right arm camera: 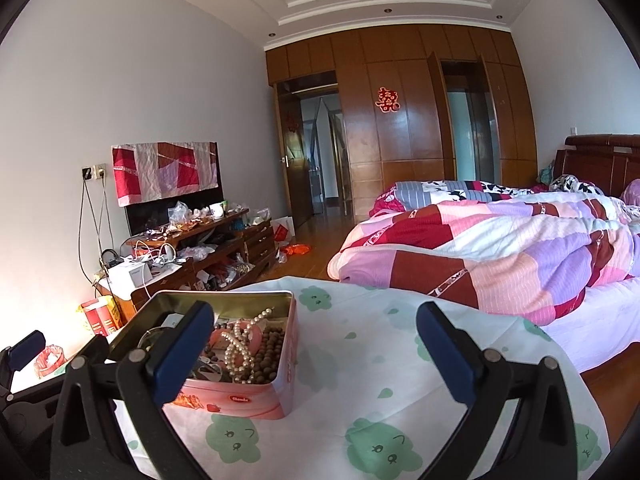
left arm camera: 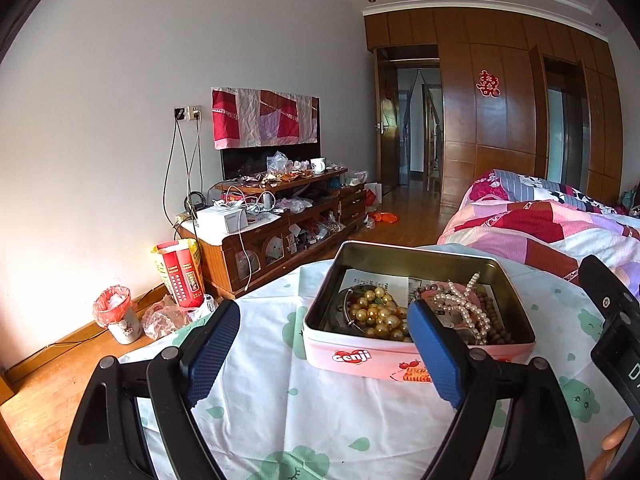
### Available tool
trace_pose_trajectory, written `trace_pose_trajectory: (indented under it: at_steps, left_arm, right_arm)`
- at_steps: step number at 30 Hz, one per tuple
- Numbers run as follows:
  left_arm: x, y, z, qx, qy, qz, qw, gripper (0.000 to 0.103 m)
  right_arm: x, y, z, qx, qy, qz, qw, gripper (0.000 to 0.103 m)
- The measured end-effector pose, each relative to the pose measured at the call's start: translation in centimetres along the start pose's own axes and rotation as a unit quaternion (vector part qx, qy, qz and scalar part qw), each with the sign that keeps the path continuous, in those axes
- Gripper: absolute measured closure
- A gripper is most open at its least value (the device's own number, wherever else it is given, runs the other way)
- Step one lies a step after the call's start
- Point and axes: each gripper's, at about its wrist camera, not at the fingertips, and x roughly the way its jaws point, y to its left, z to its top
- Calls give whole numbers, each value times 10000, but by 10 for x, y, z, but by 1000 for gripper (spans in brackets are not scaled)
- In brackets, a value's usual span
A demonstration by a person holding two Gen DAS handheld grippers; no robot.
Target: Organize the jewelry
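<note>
A pink open tin (left arm camera: pixel 360 354) stands on a table covered with a white cloth (left arm camera: pixel 280 400) printed with green clouds. Inside lie a gold bead necklace (left arm camera: pixel 378 314), a white pearl string (left arm camera: pixel 464 304) and a brown bead strand (left arm camera: pixel 494 316). My left gripper (left arm camera: pixel 326 328) is open and empty, just in front of the tin's near wall. In the right wrist view the tin (right arm camera: pixel 240 398) sits at lower left with the pearl string (right arm camera: pixel 236 344) and brown beads (right arm camera: pixel 266 354). My right gripper (right arm camera: pixel 314 340) is open and empty, to the right of the tin.
A bed with a patchwork quilt (right arm camera: pixel 500 248) lies right of the table. A cluttered TV cabinet (left arm camera: pixel 280 216) stands along the left wall, with a red box (left arm camera: pixel 182 276) and a small bin (left arm camera: pixel 118 314) on the floor. The right gripper's body (left arm camera: pixel 612 320) shows at the left view's right edge.
</note>
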Motion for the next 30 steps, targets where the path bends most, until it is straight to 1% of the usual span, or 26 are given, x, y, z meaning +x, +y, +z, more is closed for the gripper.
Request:
trace_pose_trajectory:
  at_steps: [30]
  left_arm:
    - [0,1,-1,3,36,20,10000,17]
  right_arm:
    - [0,0,-1,-9,13,-3,10000,0]
